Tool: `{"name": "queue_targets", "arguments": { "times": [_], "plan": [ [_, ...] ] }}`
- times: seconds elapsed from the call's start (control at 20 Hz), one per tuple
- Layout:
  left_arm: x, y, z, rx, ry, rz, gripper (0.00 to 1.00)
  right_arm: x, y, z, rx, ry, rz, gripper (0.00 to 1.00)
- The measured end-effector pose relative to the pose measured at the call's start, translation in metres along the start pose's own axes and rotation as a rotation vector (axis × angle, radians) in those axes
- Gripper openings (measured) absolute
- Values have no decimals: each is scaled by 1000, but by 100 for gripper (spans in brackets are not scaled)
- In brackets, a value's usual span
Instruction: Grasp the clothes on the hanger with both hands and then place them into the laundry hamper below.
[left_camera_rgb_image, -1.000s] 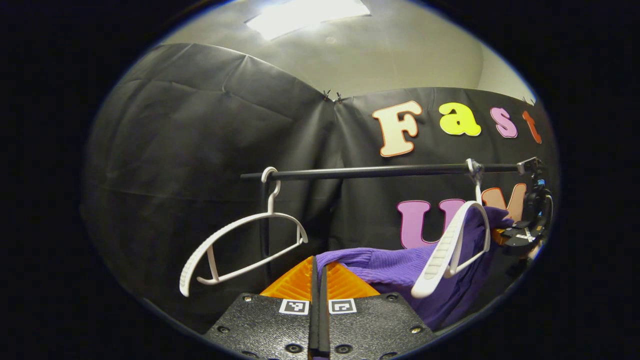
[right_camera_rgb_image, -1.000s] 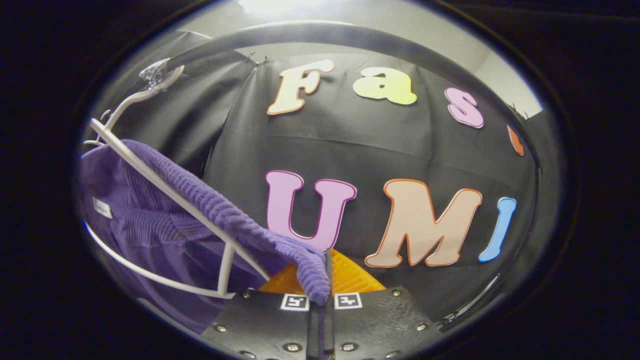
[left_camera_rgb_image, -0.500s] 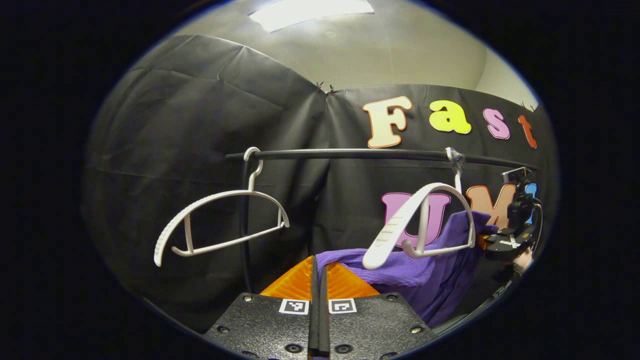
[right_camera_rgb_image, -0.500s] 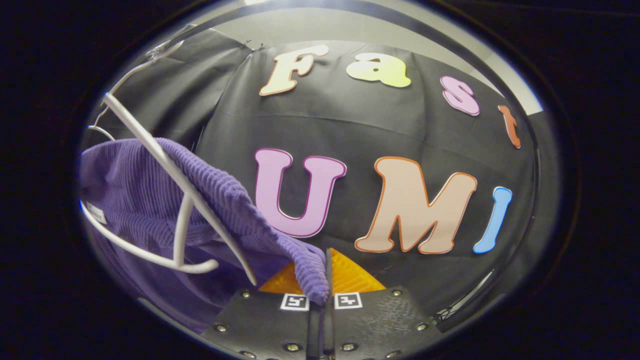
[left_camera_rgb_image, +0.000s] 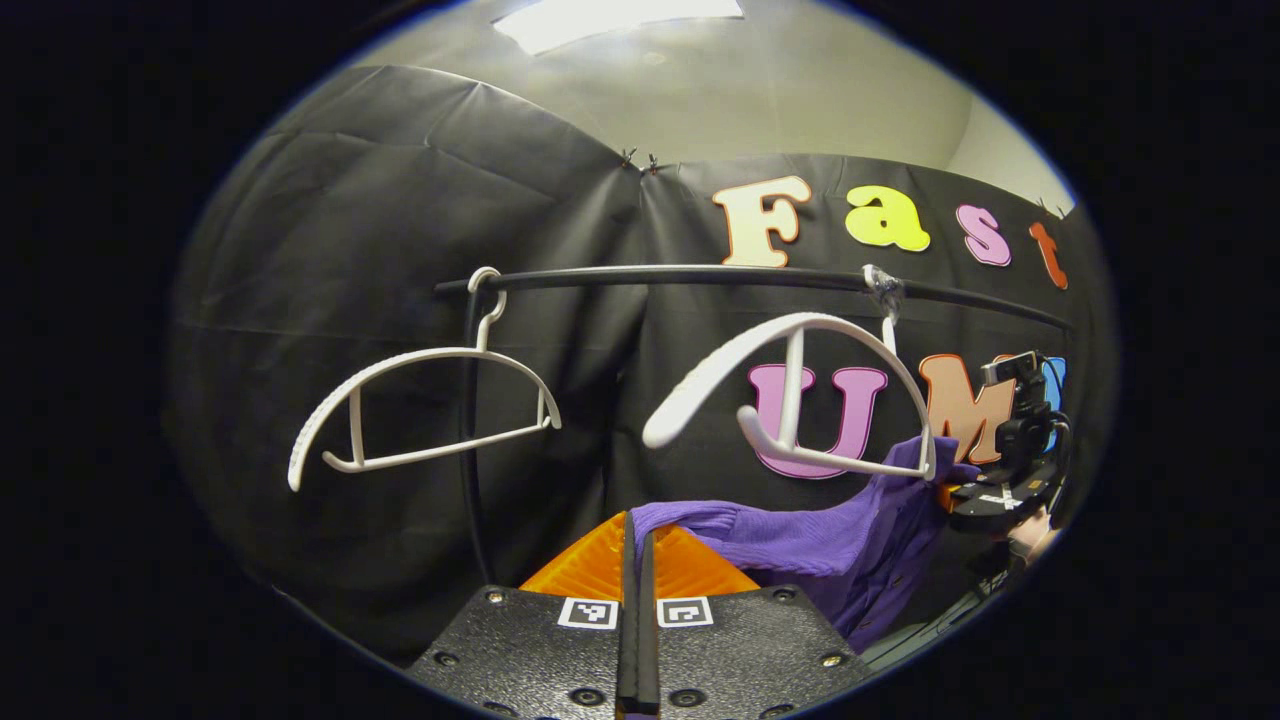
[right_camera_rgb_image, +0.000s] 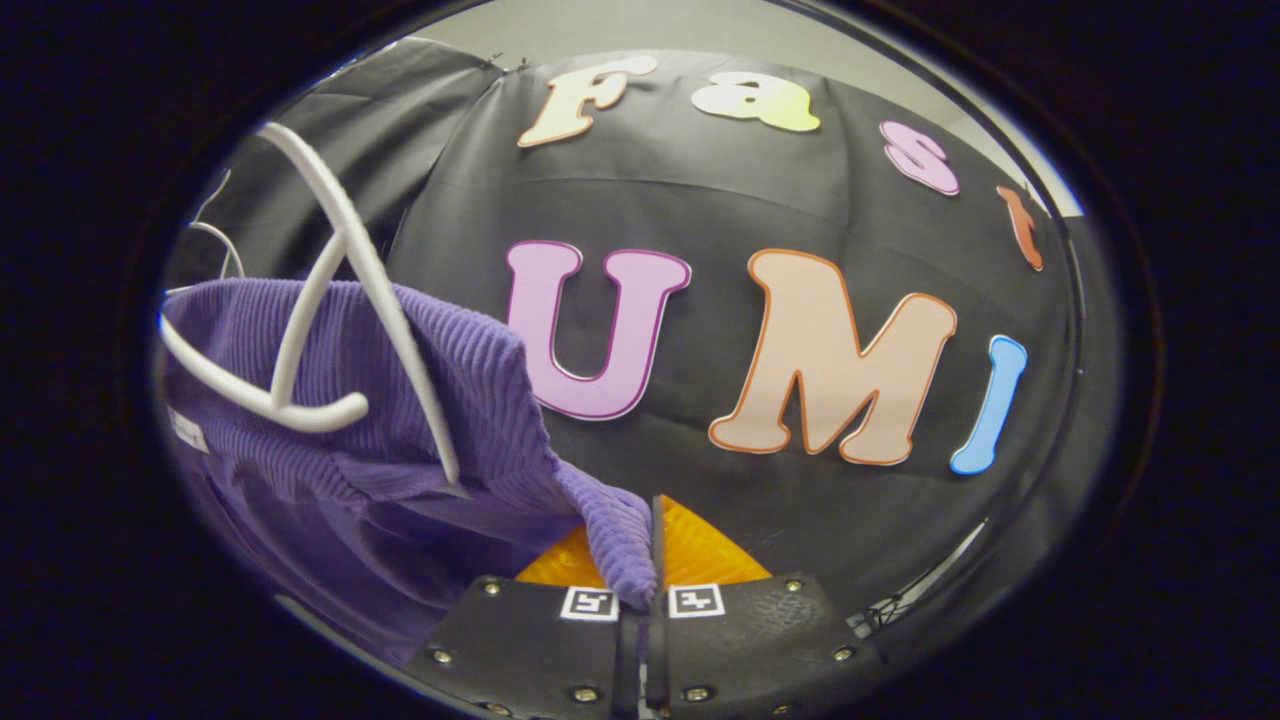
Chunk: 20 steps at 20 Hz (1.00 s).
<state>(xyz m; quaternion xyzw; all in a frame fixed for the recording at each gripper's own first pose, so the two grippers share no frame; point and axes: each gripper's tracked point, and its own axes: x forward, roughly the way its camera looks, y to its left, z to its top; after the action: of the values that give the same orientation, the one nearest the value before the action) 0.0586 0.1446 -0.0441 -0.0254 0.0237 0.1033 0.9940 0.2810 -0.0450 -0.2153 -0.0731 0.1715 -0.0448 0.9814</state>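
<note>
Left of the rail's (left_camera_rgb_image: 700, 277) midpoint: bare white hanger (left_camera_rgb_image: 420, 405), hooked on. Below the rail, left hand-held gripper (left_camera_rgb_image: 637, 560) clenched on one purple sweater (left_camera_rgb_image: 800, 535) shoulder. Right of midpoint, second hanger (left_camera_rgb_image: 800, 400) tilted, sweater slipped below it, one fold possibly touching. Farther right, right hand-held gripper (right_camera_rgb_image: 650, 560) pinching the other shoulder. Soft, light ribbed knit, likely stretchy and saggy; best held at both shoulders.

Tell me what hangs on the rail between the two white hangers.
Nothing: in the left gripper view the black rail is bare between the empty hanger and the tilted hanger above the purple sweater.
</note>
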Motion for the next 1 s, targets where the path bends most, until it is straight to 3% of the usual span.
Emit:
{"name": "queue_targets", "arguments": {
  "times": [1.0],
  "plan": [
    [-12,26,-40,-6,93,78,0,-26,38,-73,-43,121,90,4]
  ]
}}
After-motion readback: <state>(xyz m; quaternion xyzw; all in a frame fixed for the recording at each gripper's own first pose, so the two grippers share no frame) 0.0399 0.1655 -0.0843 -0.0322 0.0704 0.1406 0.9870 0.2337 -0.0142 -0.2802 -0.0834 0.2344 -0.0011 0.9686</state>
